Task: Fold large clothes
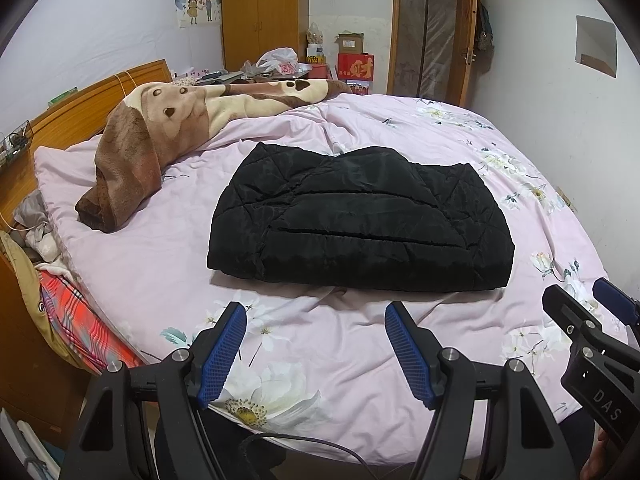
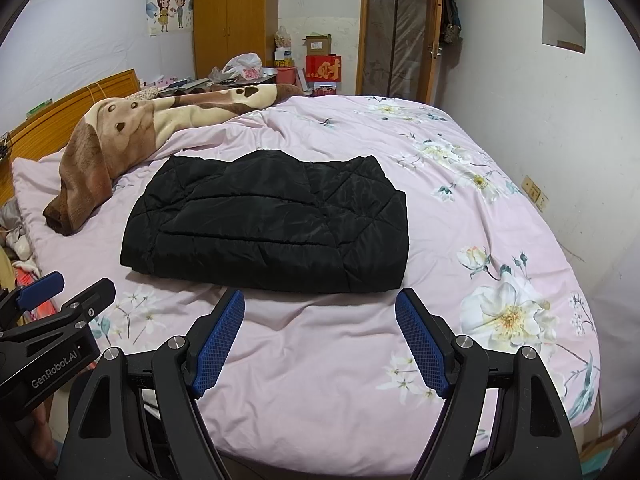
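While both tools hang over the near edge of the bed, I have the black quilted jacket (image 1: pixel 360 220) lying folded into a thick rectangle on the pink floral duvet (image 1: pixel 320 344), out ahead of my fingertips and touching neither tool. My left gripper (image 1: pixel 316 312) has its jaws spread wide with nothing between them; the blue ribbed pads (image 1: pixel 222 354) frame only bare duvet, and the jacket's near folded edge sits just beyond the tips, roughly centred and reaching a little further to the right. From the right wrist view, my right gripper (image 2: pixel 320 300) is likewise spread and empty, its blue pads apart over the duvet, and here the jacket (image 2: pixel 264 224) lies ahead and off to the left, its near right corner just past the tip of the right-hand pad. I can see each tool from the other's camera: the right one comes in at the right edge of the left view, the left gripper (image 2: pixel 60 292) at the lower left of the right view, so the two are side by side with a gap between them. Further up the bed, a brown and cream plush blanket (image 1: pixel 152 148) is heaped toward the wooden headboard (image 1: pixel 76 108), well apart from the jacket. A wooden wardrobe (image 2: pixel 236 16) and a door (image 2: pixel 396 32) stand against the far wall.
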A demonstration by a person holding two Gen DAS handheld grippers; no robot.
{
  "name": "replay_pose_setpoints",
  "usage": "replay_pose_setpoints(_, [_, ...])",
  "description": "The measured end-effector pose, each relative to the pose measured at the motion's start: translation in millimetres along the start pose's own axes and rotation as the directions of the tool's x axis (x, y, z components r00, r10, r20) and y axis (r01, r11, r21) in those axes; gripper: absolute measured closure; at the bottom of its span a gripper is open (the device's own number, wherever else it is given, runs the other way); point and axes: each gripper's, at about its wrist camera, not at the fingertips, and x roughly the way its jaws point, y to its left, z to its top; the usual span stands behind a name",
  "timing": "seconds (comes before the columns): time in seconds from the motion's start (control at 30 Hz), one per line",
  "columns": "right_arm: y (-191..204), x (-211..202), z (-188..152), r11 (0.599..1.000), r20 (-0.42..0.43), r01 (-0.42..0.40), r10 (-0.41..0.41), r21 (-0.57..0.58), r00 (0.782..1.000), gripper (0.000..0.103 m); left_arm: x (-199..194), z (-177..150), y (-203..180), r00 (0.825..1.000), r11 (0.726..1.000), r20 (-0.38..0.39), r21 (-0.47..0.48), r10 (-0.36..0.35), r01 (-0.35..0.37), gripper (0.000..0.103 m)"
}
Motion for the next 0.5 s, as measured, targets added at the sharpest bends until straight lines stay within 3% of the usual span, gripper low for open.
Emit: replay_pose_setpoints(0.5, [-0.3,-0.3,-0.9,1.000,-0.002,0.000,0.000,0.000,1.000,0.025,1.7,0.6,2.1,1.000,1.000,-0.003,-0.001,-0.004,0.004,0.032])
